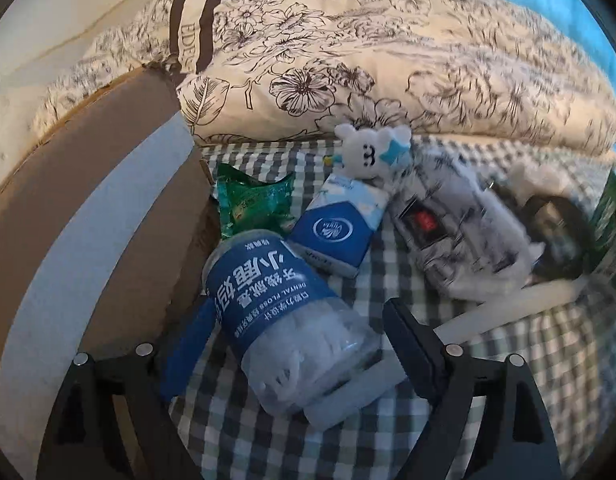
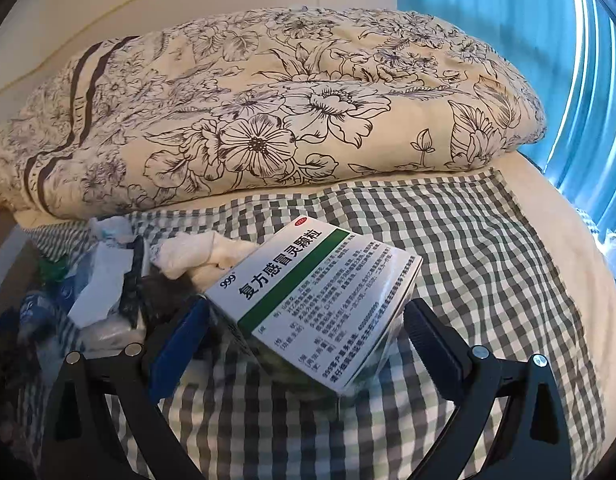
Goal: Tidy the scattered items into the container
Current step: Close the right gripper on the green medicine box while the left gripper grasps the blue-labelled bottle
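Note:
A clear jar of dental floss picks (image 1: 284, 312) with a blue label lies on its side on the checked cloth (image 1: 387, 264). It sits between the fingers of my left gripper (image 1: 300, 344), which is open; the blue left pad (image 1: 188, 344) is right beside the jar. A brown cardboard box (image 1: 108, 220) with a pale tape strip stands just to the left. In the right wrist view a white and green medicine box (image 2: 308, 304) lies askew between the fingers of my right gripper (image 2: 308, 344). That gripper is open, with a thin gap at its right finger (image 2: 435, 344).
Beyond the jar lie a green snack packet (image 1: 252, 204), a blue tissue pack (image 1: 339, 228) and a small white plush toy (image 1: 371, 152). Blurred white and black things (image 1: 467, 236) lie to the right. A folded floral quilt (image 2: 268, 120) bounds the far side. Blue curtains (image 2: 527, 40) hang at the right.

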A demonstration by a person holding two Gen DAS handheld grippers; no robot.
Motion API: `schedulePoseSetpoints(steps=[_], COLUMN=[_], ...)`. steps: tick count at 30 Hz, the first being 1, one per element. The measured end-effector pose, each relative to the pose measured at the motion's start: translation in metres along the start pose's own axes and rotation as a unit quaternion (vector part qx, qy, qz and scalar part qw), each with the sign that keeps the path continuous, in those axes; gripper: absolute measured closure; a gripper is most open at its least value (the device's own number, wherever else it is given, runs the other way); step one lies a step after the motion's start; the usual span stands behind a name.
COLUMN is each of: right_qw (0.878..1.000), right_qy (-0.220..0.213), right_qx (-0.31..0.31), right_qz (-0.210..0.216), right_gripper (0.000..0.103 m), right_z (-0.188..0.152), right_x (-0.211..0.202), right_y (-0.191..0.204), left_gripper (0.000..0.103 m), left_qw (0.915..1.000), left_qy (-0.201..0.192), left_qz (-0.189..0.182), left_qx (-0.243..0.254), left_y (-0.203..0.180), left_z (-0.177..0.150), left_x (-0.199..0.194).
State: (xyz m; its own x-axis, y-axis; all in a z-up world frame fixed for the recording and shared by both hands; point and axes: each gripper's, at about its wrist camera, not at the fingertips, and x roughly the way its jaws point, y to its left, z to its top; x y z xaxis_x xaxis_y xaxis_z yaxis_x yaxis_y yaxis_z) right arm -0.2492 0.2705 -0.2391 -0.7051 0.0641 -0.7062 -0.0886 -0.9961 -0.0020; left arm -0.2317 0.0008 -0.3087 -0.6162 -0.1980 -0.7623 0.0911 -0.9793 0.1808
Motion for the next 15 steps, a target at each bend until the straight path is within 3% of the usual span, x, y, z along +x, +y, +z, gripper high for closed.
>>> schedulePoseSetpoints(steps=[4,5,15], right_qw=[0.999,0.999,0.999], right_qy=[0.015,0.014,-0.004], right_qx=[0.006,0.013,0.034], right_qz=[-0.03,-0.032,-0.04], right_gripper=[0.004,0.004,0.009], right_z=[0.001,0.001,-0.007], right_x=[0.013,0.014,0.017], right_y=[0.0,-0.002,-0.009], left_gripper=[0.011,0.021,0.028], left_qw=[0.9998,0.9996,0.9988], left_qy=[-0.016,-0.019,-0.021], left_qz=[-0.011,-0.012,-0.038], left_qx=[-0.01,-0.015,-0.021], left_y=[0.0,0.003,0.011], left_z=[0.0,0.001,0.0], left_x=[0.002,0.001,-0.005])
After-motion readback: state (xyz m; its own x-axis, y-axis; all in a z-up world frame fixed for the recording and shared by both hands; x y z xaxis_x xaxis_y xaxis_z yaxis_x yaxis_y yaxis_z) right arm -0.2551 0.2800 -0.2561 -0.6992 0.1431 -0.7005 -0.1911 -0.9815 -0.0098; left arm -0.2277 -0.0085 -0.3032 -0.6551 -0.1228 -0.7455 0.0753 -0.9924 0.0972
